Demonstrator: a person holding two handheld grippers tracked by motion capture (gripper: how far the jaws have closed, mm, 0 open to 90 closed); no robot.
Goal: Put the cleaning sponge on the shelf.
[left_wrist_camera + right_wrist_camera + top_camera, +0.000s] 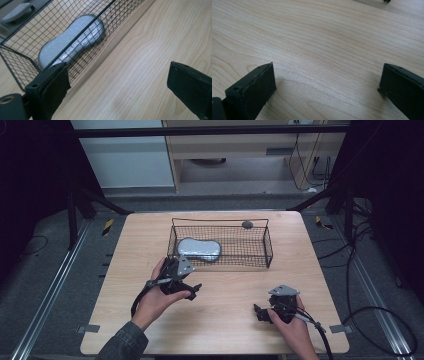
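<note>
A pale wooden counter (220, 320) carries a black wire basket (269, 251) near its far edge. Inside the basket, at its left end, lies a silver-grey, peanut-shaped pad (199, 249), flat on the mesh floor; a small dark round object (247, 224) sits by the back rim. The left gripper (192, 289) hovers just outside the basket's near wall, jaws wide and empty. The right gripper (258, 312) rests well apart, jaws wide, empty. Reaching in, a jaw may snag the wire rim and drag the basket.
</note>
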